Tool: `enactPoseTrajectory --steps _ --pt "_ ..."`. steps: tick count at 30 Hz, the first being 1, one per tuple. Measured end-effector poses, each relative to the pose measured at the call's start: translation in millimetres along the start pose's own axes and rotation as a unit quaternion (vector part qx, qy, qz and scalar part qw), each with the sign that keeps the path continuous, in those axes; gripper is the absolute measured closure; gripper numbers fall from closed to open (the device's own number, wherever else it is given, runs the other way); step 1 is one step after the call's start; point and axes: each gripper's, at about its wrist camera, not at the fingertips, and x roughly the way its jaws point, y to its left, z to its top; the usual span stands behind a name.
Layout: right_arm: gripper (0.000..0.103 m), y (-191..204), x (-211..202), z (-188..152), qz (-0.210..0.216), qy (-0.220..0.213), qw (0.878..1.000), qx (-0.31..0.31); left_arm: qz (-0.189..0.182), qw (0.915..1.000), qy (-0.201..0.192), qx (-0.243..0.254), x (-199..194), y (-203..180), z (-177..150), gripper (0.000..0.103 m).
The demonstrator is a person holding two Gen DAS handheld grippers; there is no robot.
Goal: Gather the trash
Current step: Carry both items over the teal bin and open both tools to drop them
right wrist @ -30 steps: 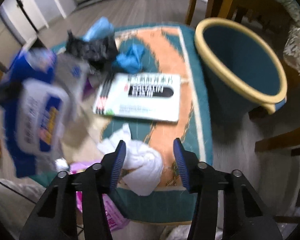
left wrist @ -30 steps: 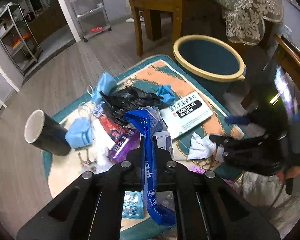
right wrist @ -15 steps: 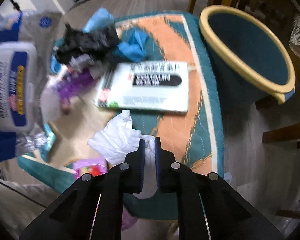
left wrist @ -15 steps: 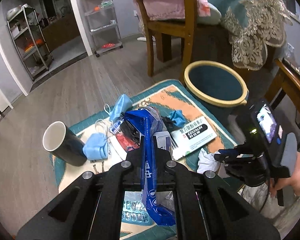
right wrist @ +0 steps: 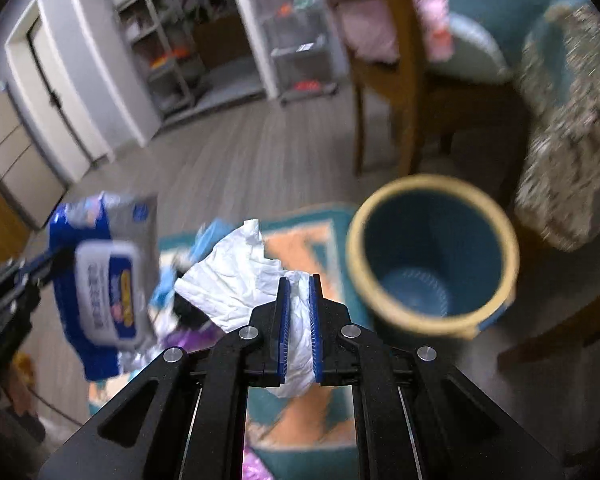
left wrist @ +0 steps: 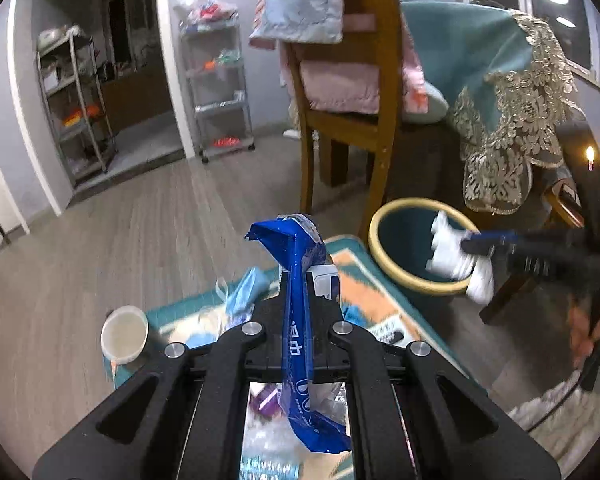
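My left gripper (left wrist: pixel 298 280) is shut on a blue wet-wipes packet (left wrist: pixel 298 320), held above the mat; the packet also shows in the right wrist view (right wrist: pixel 104 276). My right gripper (right wrist: pixel 299 292) is shut on a crumpled white tissue (right wrist: pixel 240 280). In the left wrist view the tissue (left wrist: pixel 456 260) hangs at the near rim of the teal bin with a yellow rim (left wrist: pixel 404 248). In the right wrist view the bin (right wrist: pixel 428 256) stands just right of the gripper.
A teal and orange mat (left wrist: pixel 364 280) holds blue face masks (left wrist: pixel 244 288), a black mug (left wrist: pixel 124 334) and other litter. A wooden chair (left wrist: pixel 352 120) and a table with a lace-edged cloth (left wrist: pixel 500 120) stand behind the bin.
Both grippers have risen from the mat. My right gripper shut on the tissue, lifted it and carried it to the bin. My left gripper kept the packet and rose.
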Motion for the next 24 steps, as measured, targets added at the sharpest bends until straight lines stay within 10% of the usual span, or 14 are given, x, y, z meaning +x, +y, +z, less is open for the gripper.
enactPoseTrajectory --steps 10,24 --pt "0.092 -119 24 37 -0.064 -0.027 0.993 0.097 -0.054 0.9982 -0.008 0.022 73 -68 54 0.099" --pt "0.092 -175 77 33 -0.104 -0.004 0.984 0.147 -0.109 0.9911 0.023 0.072 199 -156 73 0.098"
